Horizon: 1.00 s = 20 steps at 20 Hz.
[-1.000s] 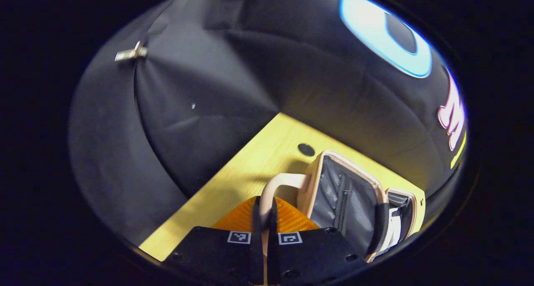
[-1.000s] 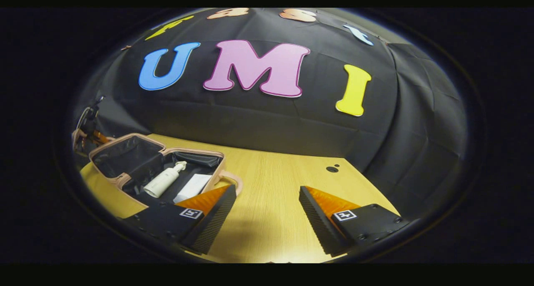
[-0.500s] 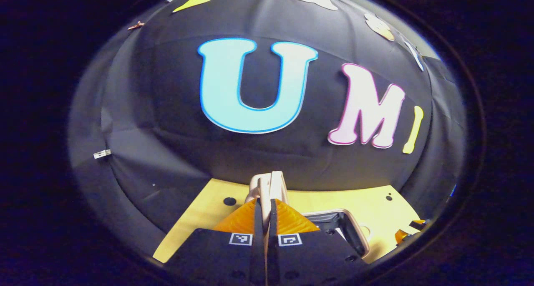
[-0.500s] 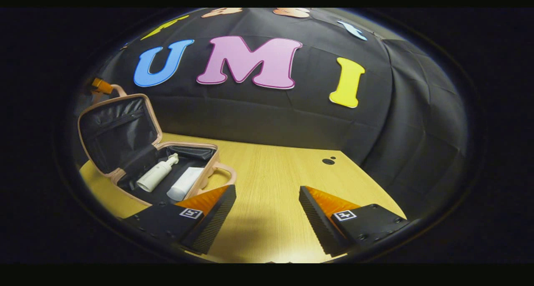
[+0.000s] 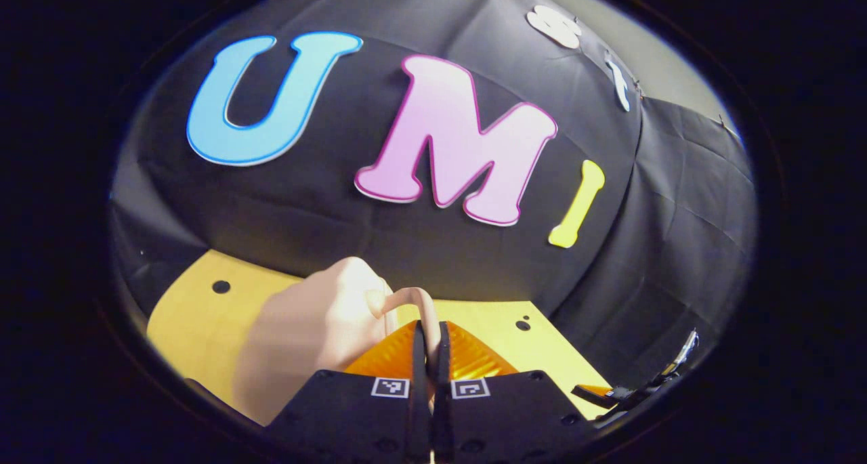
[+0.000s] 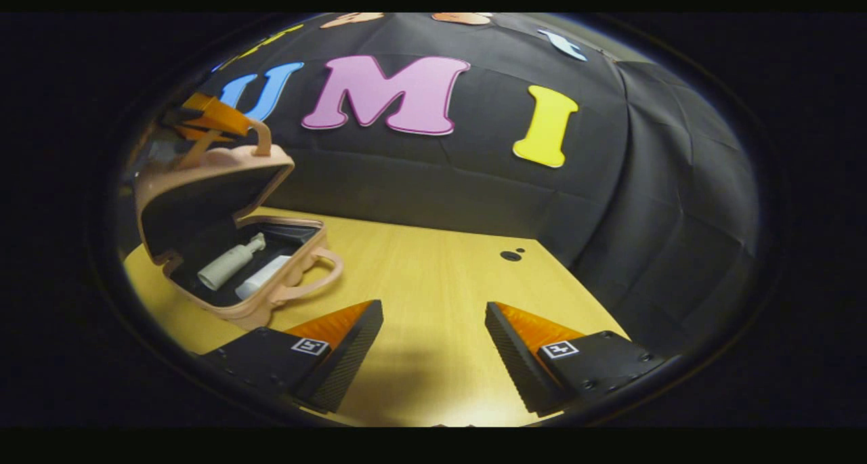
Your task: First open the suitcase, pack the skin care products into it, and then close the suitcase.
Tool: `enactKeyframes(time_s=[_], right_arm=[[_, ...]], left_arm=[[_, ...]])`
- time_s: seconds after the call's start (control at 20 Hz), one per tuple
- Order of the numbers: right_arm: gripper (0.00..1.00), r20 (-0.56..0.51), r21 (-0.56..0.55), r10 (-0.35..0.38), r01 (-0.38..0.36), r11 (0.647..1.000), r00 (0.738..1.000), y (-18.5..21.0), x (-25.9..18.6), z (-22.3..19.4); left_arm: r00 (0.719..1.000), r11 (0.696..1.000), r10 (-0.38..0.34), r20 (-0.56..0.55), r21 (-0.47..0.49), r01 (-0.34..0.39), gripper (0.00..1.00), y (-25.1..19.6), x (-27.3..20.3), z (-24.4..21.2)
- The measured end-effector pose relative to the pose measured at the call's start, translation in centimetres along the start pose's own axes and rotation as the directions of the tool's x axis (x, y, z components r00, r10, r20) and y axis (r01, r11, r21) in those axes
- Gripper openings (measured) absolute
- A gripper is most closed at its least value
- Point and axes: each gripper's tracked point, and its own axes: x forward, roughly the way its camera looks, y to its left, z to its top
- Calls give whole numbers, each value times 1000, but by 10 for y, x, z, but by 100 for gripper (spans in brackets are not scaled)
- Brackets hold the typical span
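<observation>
The pink suitcase (image 6: 267, 307) sits on the left of the table with its lid (image 6: 217, 173) tilted forward, half way down over the base. A white pump bottle (image 6: 229, 265) and a white tube (image 6: 261, 282) lie inside on the black lining. In the left gripper view, my left gripper (image 5: 431, 325) is shut on the lid's handle (image 5: 405, 297), with the lid's pink shell (image 5: 305, 335) just below and left. In the right gripper view, that same left gripper (image 6: 206, 122) shows orange above the lid. My right gripper (image 6: 433, 342) stands open and holds nothing, low over the table, right of the suitcase.
The wooden table (image 6: 433, 261) runs back to the black cloth wall. A small dark hole (image 6: 509, 255) marks its far right part, another hole (image 5: 220, 286) its far left. The base's own handle (image 6: 318, 274) sticks out toward my right gripper.
My left gripper has swung the lid from lying open, through upright, to tilted forward over the base. The right gripper has stayed open and nearly still.
</observation>
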Motion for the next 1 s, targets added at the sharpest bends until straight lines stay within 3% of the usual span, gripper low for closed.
enactKeyframes(time_s=[0.2, 0.35, 0.5, 0.6, 0.7, 0.85, 1.0], right_arm=[[97, -24, 51, -7, 8, 999, 1000, -25, 7, -11], [97, -33, 77, -11, 14, 997, 999, -41, 8, -17], [97, -47, 139, -32, 38, 990, 998, -55, 0, -20], [97, -53, 172, -49, 58, 983, 997, -62, -9, -18], [96, -53, 177, -54, 63, 982, 997, -63, -18, -14], [97, -64, 169, -35, 45, 985, 997, -54, -37, -4], [96, -43, 145, 23, -16, 989, 999, -34, -66, 28]], left_arm=[[993, 999, 4, -122, -35, -9, 8, -26, 51, -78], [975, 996, 81, -207, 54, -72, 8, -19, 68, -130], [969, 986, 130, -209, 126, -105, 8, -22, 73, -138], [965, 991, 123, -230, 85, -106, 20, -29, 69, -143], [980, 996, 91, -179, 11, -90, 44, -47, 51, -128], [988, 988, 151, -38, 15, -151, 100, -35, 6, -89], [967, 965, 250, 46, 71, -252, 96, -16, -61, -56]])
